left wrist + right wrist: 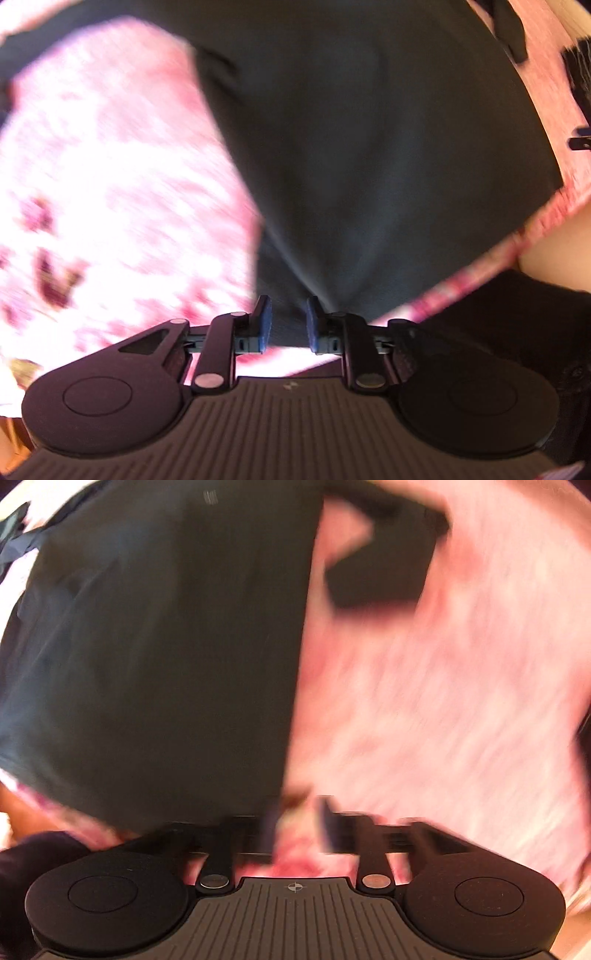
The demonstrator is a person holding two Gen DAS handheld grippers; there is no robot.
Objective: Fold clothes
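Item: dark garment (369,147), spread on my pink floral bedcover (110,184). My left gripper (289,323), blue pads (265,325) parted, has cloth between them; grip unclear. My right gripper (297,823), blurred, sits released just right of the garment's near edge (147,664).

Dark garment (369,147) across the middle, bare pink bedspread (110,166) alongside.
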